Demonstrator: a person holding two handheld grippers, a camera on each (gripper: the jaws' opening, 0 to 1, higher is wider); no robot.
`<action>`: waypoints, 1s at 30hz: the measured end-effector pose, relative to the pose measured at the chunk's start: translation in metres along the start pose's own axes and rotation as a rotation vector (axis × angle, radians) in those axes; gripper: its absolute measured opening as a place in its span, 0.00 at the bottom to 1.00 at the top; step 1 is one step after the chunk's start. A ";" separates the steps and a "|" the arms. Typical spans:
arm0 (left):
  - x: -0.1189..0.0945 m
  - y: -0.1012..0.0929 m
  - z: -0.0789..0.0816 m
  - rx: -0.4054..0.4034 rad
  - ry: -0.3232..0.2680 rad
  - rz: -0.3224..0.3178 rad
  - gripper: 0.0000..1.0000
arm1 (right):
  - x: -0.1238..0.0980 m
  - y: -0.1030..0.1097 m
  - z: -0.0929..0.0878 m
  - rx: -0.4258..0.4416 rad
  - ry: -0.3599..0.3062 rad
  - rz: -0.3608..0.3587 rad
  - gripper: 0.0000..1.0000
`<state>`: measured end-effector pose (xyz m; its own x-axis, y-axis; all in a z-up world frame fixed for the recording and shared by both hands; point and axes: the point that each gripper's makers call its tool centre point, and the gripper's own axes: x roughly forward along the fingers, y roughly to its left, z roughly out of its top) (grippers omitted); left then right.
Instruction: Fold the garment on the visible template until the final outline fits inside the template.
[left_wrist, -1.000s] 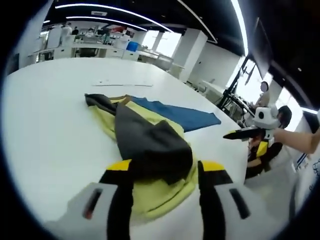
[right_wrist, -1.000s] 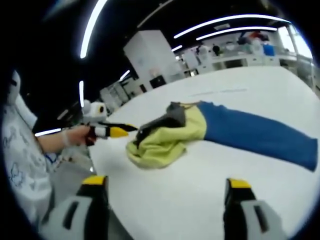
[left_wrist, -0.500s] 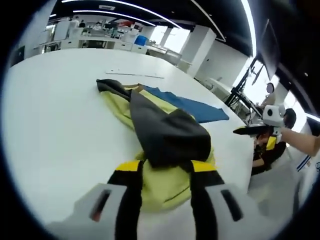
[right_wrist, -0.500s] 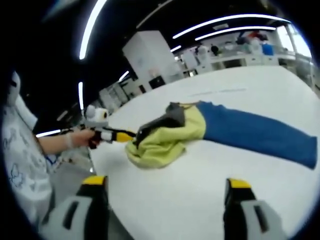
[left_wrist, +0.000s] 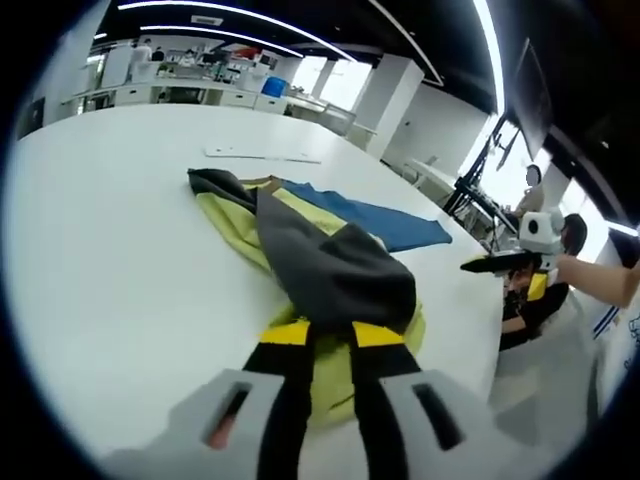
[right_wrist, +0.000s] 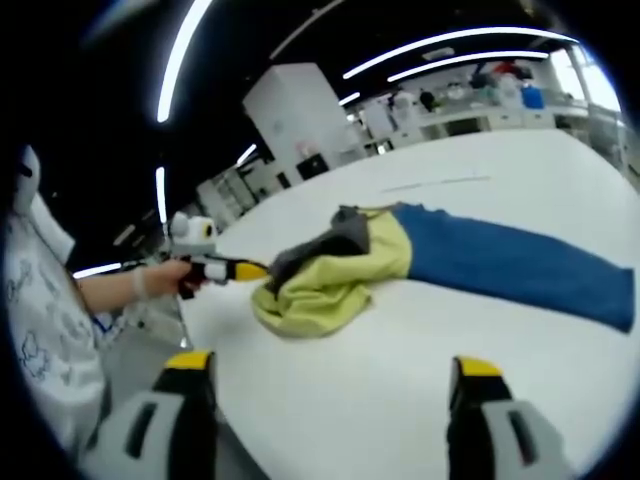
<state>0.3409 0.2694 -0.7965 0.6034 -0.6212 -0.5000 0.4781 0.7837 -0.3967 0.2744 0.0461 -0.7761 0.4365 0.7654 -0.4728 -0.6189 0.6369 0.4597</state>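
Note:
A yellow, grey and blue garment (left_wrist: 330, 270) lies bunched on the white table (left_wrist: 100, 250). In the left gripper view my left gripper (left_wrist: 331, 335) has its yellow-tipped jaws shut on the near grey and yellow fold. The blue part (left_wrist: 380, 222) stretches away to the right. My right gripper (left_wrist: 472, 267) hangs in a hand beyond the table's right edge, apart from the cloth. In the right gripper view the right gripper (right_wrist: 332, 365) stands wide open over bare table (right_wrist: 400, 400). There the garment (right_wrist: 320, 290) lies ahead, with the left gripper (right_wrist: 240, 268) at its left end.
A thin pale strip (left_wrist: 262, 156) lies on the table beyond the garment, also the strip (right_wrist: 435, 183) in the right gripper view. A person's sleeve (right_wrist: 40, 300) is at the left. A seated person (left_wrist: 535, 290) is past the table's right edge. Desks stand far behind.
The left jaws have drawn together onto the garment's near fold, from wide apart to nearly touching. The right gripper has stayed open and in place.

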 end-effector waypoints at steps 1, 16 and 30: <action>0.000 0.000 0.000 0.000 -0.001 0.000 0.07 | 0.000 -0.001 0.000 0.001 -0.001 0.000 0.98; -0.014 -0.004 0.022 -0.098 -0.054 -0.016 0.00 | -0.001 0.004 0.002 -0.009 -0.001 0.003 0.97; -0.053 0.015 0.033 -0.083 -0.066 0.028 0.00 | -0.004 0.018 0.002 -0.017 -0.008 -0.005 0.97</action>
<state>0.3372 0.3137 -0.7507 0.6579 -0.5956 -0.4609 0.4078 0.7962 -0.4470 0.2625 0.0546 -0.7645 0.4448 0.7629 -0.4691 -0.6279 0.6392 0.4441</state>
